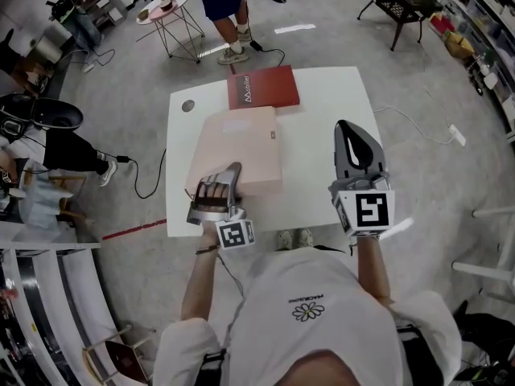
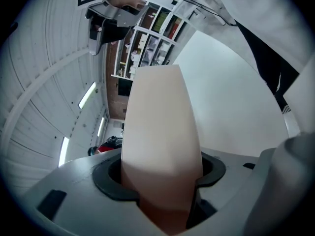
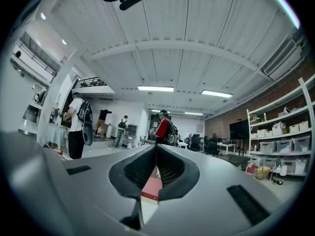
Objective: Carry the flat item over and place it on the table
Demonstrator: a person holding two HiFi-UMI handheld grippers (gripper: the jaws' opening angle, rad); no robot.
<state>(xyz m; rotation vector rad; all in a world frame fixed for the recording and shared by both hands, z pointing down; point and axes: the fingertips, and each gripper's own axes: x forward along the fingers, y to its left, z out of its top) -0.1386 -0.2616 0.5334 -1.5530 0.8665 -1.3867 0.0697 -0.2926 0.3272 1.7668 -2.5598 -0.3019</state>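
**Pink box** (image 1: 241, 147): pale, matt, card-like faces, smooth to the eye.
**Red folder** (image 1: 262, 87): smooth cover with a faint sheen.
**Counter** (image 1: 338, 111): white top, smooth and matt.
**Left claw** (image 2: 160, 181) and **right claw** (image 3: 156, 156): grey moulded plastic shells with a dull finish. The pads (image 3: 170, 168) are black and rubbery-looking, with a fine ribbed grain.
**Marker cube** (image 1: 372, 210): white faces carrying matt black print.
**Floor** (image 1: 418, 175): grey, smooth and dull, concrete-like.
**Shirt** (image 1: 322, 328): white cloth, soft, without gloss.
**Ceiling** (image 3: 172, 33): white ribbed panels, matt.
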